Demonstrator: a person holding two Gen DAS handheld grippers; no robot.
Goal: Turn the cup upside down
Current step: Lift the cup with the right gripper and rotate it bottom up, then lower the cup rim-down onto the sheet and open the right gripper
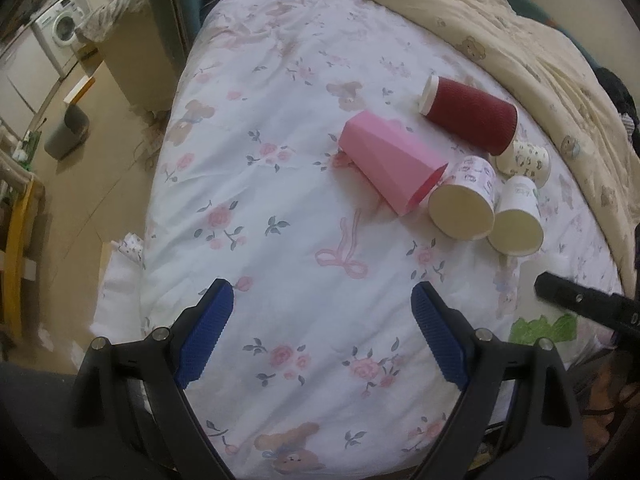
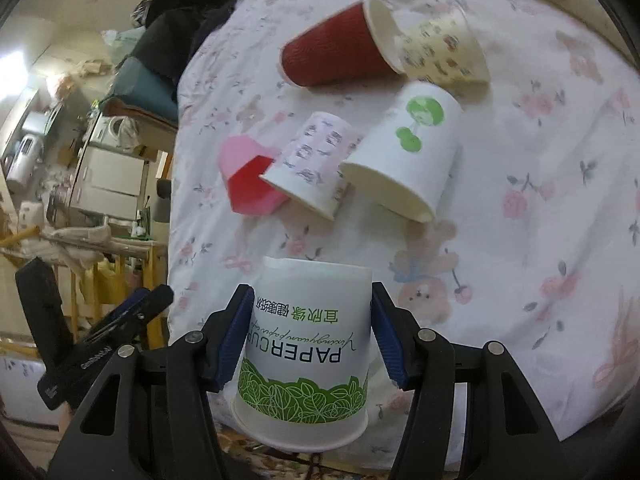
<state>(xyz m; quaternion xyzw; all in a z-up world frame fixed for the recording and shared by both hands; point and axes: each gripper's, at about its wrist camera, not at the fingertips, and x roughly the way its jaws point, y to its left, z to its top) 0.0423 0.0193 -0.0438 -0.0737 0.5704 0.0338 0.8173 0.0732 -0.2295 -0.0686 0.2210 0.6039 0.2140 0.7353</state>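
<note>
My right gripper is shut on a white paper cup with green leaf print, held upside down with its rim toward me over the near edge of the bed. My left gripper is open and empty above the floral sheet. Several cups lie on their sides further on: a pink faceted cup, a dark red ribbed cup, a patterned white cup, a white cup with a green print and a cream patterned cup.
The bed has a white floral sheet and a beige quilt bunched at the far side. The other gripper shows at the left in the right wrist view. Left of the bed are floor, a bin and a washing machine.
</note>
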